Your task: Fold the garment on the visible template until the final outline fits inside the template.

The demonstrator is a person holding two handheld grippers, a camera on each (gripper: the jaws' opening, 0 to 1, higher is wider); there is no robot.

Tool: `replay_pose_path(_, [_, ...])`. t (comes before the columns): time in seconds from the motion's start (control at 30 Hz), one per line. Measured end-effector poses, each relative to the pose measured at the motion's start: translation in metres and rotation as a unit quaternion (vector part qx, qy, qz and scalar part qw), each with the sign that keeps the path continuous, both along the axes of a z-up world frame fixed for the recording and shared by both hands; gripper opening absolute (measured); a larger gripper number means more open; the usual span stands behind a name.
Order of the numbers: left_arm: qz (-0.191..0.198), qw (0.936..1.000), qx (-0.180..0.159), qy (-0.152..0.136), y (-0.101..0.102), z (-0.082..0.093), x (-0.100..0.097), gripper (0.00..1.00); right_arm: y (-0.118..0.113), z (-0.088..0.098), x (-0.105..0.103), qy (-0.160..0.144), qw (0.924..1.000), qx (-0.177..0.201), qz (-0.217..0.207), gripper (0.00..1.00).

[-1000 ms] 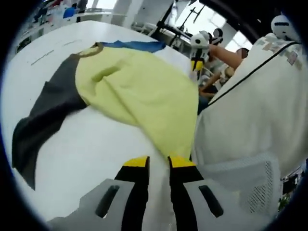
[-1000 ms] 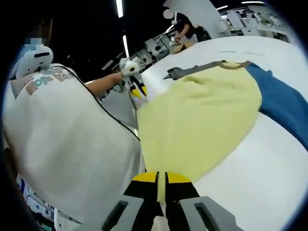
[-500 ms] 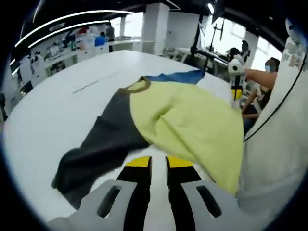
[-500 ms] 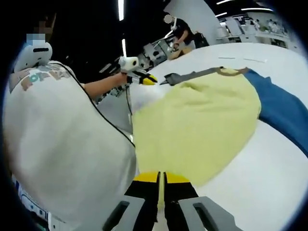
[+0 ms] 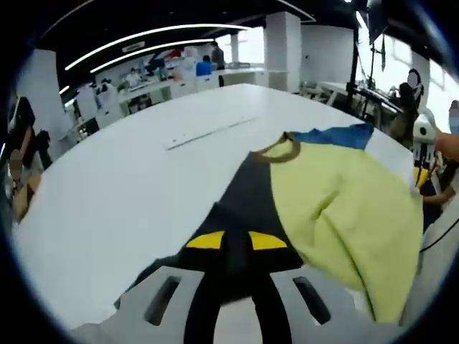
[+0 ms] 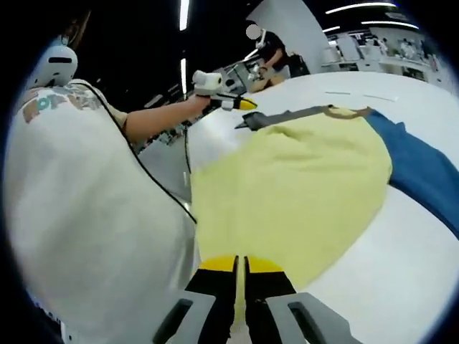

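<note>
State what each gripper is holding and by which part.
Right gripper pinches the shirt's yellow hem edge. Left gripper sits at the dark sleeve; its grip cannot be told.

Soft matt cloth garment [image 5: 337, 208] on a smooth white table [image 5: 129, 186]

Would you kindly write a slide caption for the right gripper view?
Right hand-held gripper pinches the yellow garment's hem on the white table.
</note>
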State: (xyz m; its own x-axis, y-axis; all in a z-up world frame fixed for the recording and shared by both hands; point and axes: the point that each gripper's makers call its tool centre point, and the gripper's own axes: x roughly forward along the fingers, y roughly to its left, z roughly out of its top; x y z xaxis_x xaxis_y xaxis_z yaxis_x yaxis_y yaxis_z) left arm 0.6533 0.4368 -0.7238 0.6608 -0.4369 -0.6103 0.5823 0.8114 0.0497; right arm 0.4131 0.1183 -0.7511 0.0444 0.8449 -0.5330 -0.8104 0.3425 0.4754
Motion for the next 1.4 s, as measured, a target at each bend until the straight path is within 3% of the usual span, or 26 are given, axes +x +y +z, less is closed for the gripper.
replay_pose_path(0.07, [-0.008,0.9994,0.033,-0.009,-0.002,-0.003,0.011,0.14,-0.001,0.000,-0.002,0.000,1.0000,-0.001,-0.003,0.00])
replay_pose_path(0.27, [-0.009,0.9986,0.051,0.011,-0.009,-0.021,0.035,0.13,-0.004,0.000,-0.009,-0.006,0.9999,-0.005,-0.008,0.00])
replay_pose_path(0.37, [0.004,0.9964,0.083,0.019,-0.002,-0.031,0.046,0.12,-0.006,-0.002,-0.011,-0.008,0.9998,-0.007,-0.016,0.00])
replay_pose_path(0.5, [0.030,0.9976,0.056,0.028,-0.001,-0.035,0.061,0.13,-0.010,-0.006,-0.011,-0.022,0.9991,-0.018,-0.031,0.00])
replay_pose_path(0.57, [0.032,0.9972,0.060,0.033,0.000,-0.038,0.065,0.14,-0.014,-0.009,-0.008,-0.039,0.9979,-0.032,-0.040,0.00])
replay_pose_path(0.73, [0.037,0.9965,0.063,0.041,-0.005,-0.043,0.063,0.14,-0.025,-0.017,-0.007,-0.079,0.9927,-0.086,-0.030,0.00])
replay_pose_path(0.9, [0.036,0.9957,0.070,0.049,-0.008,-0.046,0.060,0.18,-0.029,-0.016,-0.006,-0.094,0.9899,-0.099,-0.038,0.15])
replay_pose_path(0.97, [0.037,0.9953,0.073,0.052,-0.008,-0.048,0.060,0.18,-0.035,-0.018,-0.002,-0.106,0.9863,-0.117,-0.048,0.15])
replay_pose_path(1.1, [0.036,0.9945,0.078,0.060,-0.007,-0.051,0.058,0.17,-0.050,-0.026,-0.002,-0.099,0.9814,-0.149,-0.070,0.15])
replay_pose_path(1.13, [0.035,0.9944,0.079,0.061,-0.008,-0.052,0.058,0.17,-0.054,-0.030,-0.004,-0.082,0.9803,-0.160,-0.083,0.16])
replay_pose_path(1.4, [0.031,0.9944,0.075,0.068,-0.011,-0.055,0.060,0.08,-0.042,-0.035,-0.008,-0.084,0.9800,-0.161,-0.080,0.14])
